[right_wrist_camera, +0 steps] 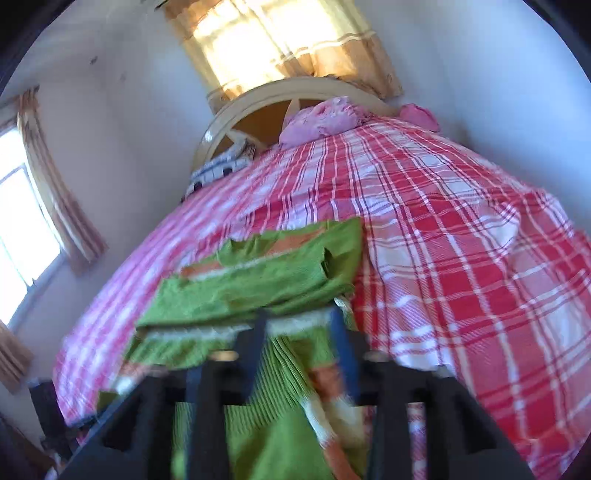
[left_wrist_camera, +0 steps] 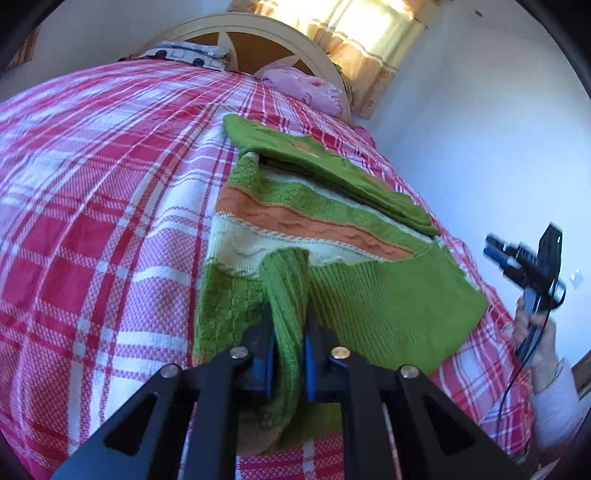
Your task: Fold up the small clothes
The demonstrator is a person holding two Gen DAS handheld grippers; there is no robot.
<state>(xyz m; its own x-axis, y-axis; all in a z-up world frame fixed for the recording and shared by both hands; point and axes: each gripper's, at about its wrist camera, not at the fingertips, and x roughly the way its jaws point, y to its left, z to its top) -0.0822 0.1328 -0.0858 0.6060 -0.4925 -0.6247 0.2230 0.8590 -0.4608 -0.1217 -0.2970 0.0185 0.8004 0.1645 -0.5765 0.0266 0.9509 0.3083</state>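
Note:
A small green knitted sweater (left_wrist_camera: 295,206) with orange and cream stripes lies on the red and white plaid bedspread (left_wrist_camera: 92,203). My left gripper (left_wrist_camera: 289,321) is shut on a bunched green ribbed part of the sweater near its lower edge. My right gripper (left_wrist_camera: 524,258) shows at the right of the left wrist view, held in a hand off the bed's edge, blurred. In the right wrist view, my right gripper (right_wrist_camera: 299,328) stands with its fingers apart over the sweater (right_wrist_camera: 258,273). That view is blurred and I cannot tell whether cloth is held.
Pink pillows (left_wrist_camera: 306,86) and a grey patterned cushion (left_wrist_camera: 188,53) lie at the cream headboard (left_wrist_camera: 258,33). A curtained window (right_wrist_camera: 273,37) is behind it. The white wall (left_wrist_camera: 480,129) runs close along the bed's right side.

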